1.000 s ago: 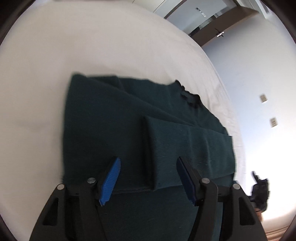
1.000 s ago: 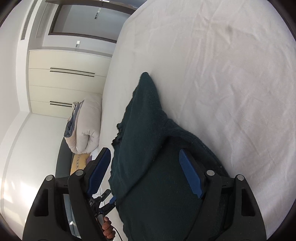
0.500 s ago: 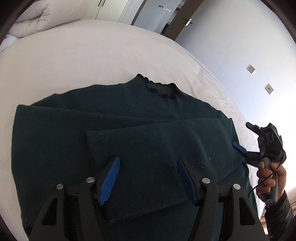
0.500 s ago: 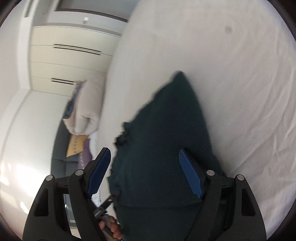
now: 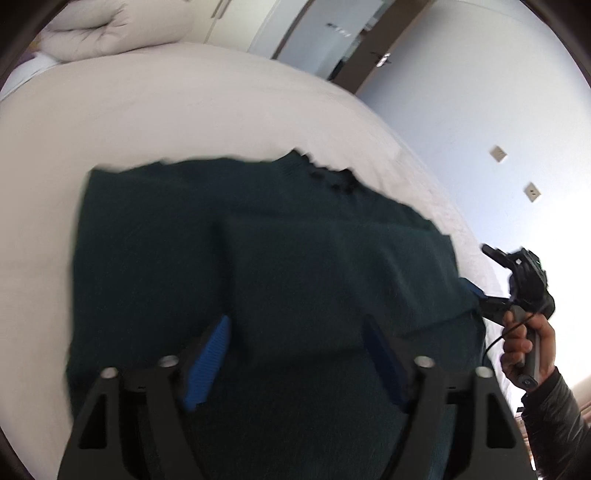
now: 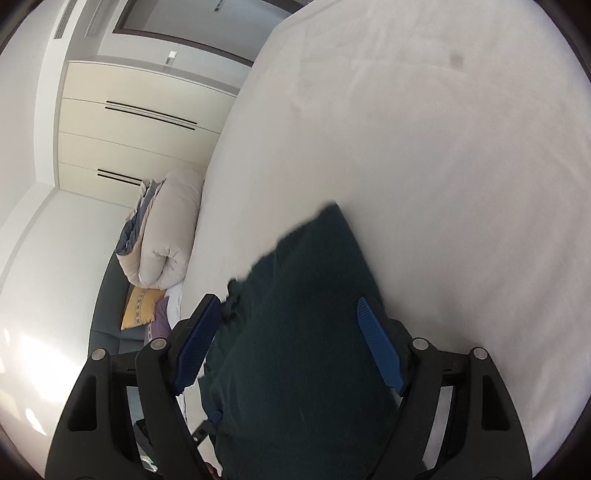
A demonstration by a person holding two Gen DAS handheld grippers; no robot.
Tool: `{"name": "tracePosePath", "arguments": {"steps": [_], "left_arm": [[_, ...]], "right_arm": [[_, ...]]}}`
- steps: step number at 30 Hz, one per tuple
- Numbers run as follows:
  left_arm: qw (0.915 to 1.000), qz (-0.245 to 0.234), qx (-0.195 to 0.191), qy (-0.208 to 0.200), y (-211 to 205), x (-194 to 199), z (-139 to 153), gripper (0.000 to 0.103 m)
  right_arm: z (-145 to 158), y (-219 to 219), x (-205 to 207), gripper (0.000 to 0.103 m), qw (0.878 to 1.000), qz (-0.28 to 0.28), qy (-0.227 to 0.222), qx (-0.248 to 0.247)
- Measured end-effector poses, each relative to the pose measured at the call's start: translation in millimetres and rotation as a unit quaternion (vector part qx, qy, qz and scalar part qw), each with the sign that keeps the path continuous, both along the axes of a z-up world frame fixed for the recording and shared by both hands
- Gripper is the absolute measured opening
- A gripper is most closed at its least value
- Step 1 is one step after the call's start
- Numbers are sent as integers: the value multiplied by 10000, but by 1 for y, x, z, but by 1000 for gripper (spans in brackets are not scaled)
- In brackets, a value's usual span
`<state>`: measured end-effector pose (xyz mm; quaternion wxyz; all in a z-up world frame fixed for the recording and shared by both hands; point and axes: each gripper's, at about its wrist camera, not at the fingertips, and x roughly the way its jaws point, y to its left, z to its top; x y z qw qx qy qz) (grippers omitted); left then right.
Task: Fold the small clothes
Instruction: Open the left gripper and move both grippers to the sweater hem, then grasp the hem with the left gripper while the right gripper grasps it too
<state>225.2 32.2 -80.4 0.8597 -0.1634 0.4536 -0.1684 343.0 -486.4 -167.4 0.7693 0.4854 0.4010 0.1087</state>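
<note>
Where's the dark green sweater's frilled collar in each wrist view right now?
Left wrist: collar at the sweater's far edge, upper centre.
Right wrist: collar at the sweater's left edge, beside the gripper's left pad.
Shared landmark: rolled duvet past the white bed.

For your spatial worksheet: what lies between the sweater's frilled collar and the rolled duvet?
Only bare white sheet separates the collar from the duvet, as the left wrist view shows.
</note>
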Motion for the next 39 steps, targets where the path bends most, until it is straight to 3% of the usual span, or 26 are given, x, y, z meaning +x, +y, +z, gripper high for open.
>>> {"name": "tracePosePath", "arguments": {"steps": [3,7,11,15,18,25,30,39], "left_arm": [[9997,167,-105,117,24,-46,0,83],[9982,504,-316,123,53,-116,4,89],[9967,720,-268,278,66,-174,-5,92],[9946,758,-573,411,78,-220,-13,92],[9942,664,-672,507,79,-236,-12,92],[9924,356,-814,848,81,-252,-17,91],[9913,-78,-731,1093,71,-260,-22,84],[9811,-169,-1350,1377,74,-256,-36,78]], "right_arm": [[2,-7,-54,76,9999,64,100,-112],[19,-17,-123,76,9999,-112,-113,0],[42,-9,-187,76,9958,360,-3,-846],[45,0,-242,76,9851,903,282,-1436],[40,-3,-280,76,9815,1022,476,-1547],[17,-26,-343,76,9876,922,679,-1075],[12,-20,-354,76,9870,1033,689,-1024],[12,-13,-366,76,9843,1304,769,-907]]}}
